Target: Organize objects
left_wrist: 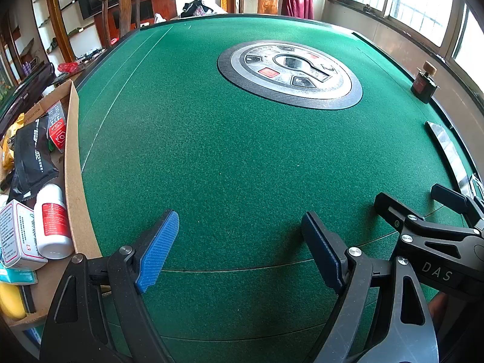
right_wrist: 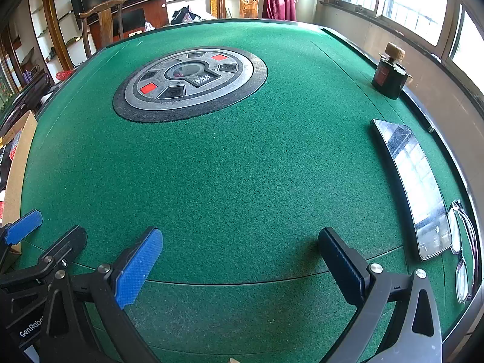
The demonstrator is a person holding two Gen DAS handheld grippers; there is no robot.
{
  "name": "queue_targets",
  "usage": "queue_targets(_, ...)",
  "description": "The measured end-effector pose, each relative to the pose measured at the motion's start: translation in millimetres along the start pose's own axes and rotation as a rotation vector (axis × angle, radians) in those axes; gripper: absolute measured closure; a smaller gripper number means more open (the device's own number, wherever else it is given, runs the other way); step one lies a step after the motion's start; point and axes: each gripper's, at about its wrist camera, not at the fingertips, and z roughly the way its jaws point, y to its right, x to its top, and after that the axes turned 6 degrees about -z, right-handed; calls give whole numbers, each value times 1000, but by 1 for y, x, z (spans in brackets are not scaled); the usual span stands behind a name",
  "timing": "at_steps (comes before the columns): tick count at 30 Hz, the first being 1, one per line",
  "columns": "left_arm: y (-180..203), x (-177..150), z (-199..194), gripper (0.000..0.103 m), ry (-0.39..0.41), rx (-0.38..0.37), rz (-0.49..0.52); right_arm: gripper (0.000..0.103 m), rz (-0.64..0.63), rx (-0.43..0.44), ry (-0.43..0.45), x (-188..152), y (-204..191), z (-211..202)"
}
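Bench [right_wrist: 242,166]: green felt, round control panel [right_wrist: 190,83] set in the far middle.
Cardboard box [left_wrist: 74,163]: at the left edge, holding a black pouch [left_wrist: 31,151], a white bottle [left_wrist: 53,220] and small cartons [left_wrist: 18,236].
Phone [right_wrist: 417,187]: flat by the right edge, screen up.
Glasses [right_wrist: 462,248]: just right of the phone, near end.
Ink bottle [right_wrist: 388,72]: upright, far right.
Left gripper [left_wrist: 239,251]: fingers spread wide, empty, over bare felt.
Right gripper [right_wrist: 239,269]: fingers fully apart, empty.
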Motion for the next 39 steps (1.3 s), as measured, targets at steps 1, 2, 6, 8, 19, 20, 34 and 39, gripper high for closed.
queue_targets(1, 0, 0, 0, 19, 0, 0, 0, 0, 0, 0, 0, 0, 0, 0)
queue_targets(2, 0, 0, 0, 19, 0, 0, 0, 0, 0, 0, 0, 0, 0, 0)
queue_targets(6, 0, 0, 0, 19, 0, 0, 0, 0, 0, 0, 0, 0, 0, 0)
queue_targets(8, 0, 0, 0, 19, 0, 0, 1, 0, 0, 0, 0, 0, 0, 0)
queue_targets(19, -11, 1, 5, 0, -23, 23, -33, 0, -1, -1, 0, 0, 0, 0)
queue_targets(20, -10, 1, 5, 0, -23, 25, -30, 0, -1, -1, 0, 0, 0, 0)
queue_targets(34, -11, 1, 5, 0, -23, 25, -30, 0, 0, 0, -1, 0, 0, 0)
queue_targets(39, -11, 1, 5, 0, -23, 25, -30, 0, 0, 0, -1, 0, 0, 0)
